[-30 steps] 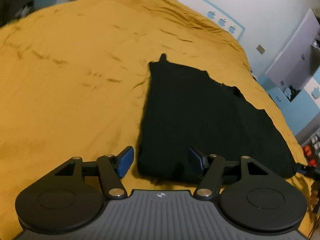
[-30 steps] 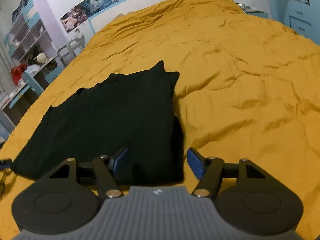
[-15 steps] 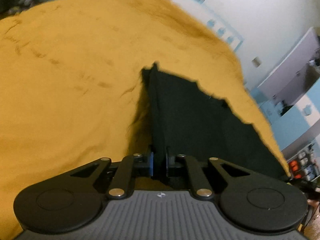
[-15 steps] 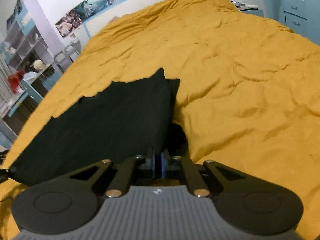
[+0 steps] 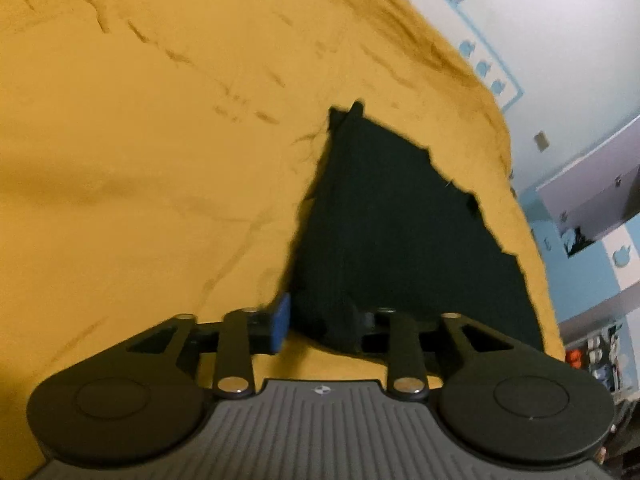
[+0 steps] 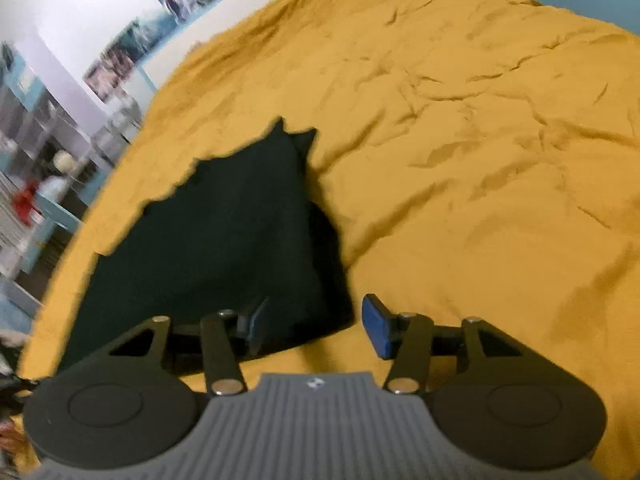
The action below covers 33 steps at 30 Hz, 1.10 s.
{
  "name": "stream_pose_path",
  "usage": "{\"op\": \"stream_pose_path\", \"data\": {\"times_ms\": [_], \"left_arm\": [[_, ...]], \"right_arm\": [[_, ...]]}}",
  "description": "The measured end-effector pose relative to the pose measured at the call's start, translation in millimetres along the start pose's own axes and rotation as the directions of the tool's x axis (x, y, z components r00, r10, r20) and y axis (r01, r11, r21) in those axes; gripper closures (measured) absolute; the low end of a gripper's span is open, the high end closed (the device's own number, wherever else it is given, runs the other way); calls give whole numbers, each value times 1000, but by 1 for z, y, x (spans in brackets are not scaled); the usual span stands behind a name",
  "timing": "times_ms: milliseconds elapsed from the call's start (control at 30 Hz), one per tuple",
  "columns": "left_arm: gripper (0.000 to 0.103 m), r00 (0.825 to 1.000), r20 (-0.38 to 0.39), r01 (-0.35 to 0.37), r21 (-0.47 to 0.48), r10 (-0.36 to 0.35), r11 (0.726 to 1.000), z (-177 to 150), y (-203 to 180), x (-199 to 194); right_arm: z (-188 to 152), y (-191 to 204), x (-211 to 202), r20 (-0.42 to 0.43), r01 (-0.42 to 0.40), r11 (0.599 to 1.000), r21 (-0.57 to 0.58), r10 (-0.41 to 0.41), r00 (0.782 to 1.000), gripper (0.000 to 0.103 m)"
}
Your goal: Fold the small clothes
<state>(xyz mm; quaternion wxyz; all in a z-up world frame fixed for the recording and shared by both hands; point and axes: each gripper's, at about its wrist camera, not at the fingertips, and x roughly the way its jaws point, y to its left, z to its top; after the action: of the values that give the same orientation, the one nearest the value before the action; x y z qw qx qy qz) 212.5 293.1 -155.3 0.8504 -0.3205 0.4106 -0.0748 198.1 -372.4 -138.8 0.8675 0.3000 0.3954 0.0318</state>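
Both grippers, left [image 5: 320, 320] and right [image 6: 316, 326], jaws apart astride shirt [image 5: 400, 232] near corners, probably freeing or regripping.

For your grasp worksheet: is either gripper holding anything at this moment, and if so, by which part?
Nothing is held. The left gripper and right gripper both have open jaws straddling near corners of the black garment lying on the bed.
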Motion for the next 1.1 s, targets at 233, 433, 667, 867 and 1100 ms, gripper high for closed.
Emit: {"op": "stream_pose_path", "data": {"times_ms": [233,433,667,867,1100], "left_arm": [[36,988,53,148,-124,-143,981,-40,-33,1],[36,997,48,79,-286,-68,955,-55,-21,42],[36,993,101,85,-349,-52,933,-41,-8,71],[36,987,140,124,-383,-75,915,-34,-6,91],[45,976,200,165,-403,-89,900,-25,-5,113]], "right_arm": [[-35,37,-16,23,-139,981,134,137,990,45],[-59,38,16,16,-124,947,296,125,992,45],[-49,8,48,75,-116,865,487,92,993,47],[-39,0,76,141,-166,803,572,103,985,45],[-21,27,113,142,-105,877,469,42,989,42]]}}
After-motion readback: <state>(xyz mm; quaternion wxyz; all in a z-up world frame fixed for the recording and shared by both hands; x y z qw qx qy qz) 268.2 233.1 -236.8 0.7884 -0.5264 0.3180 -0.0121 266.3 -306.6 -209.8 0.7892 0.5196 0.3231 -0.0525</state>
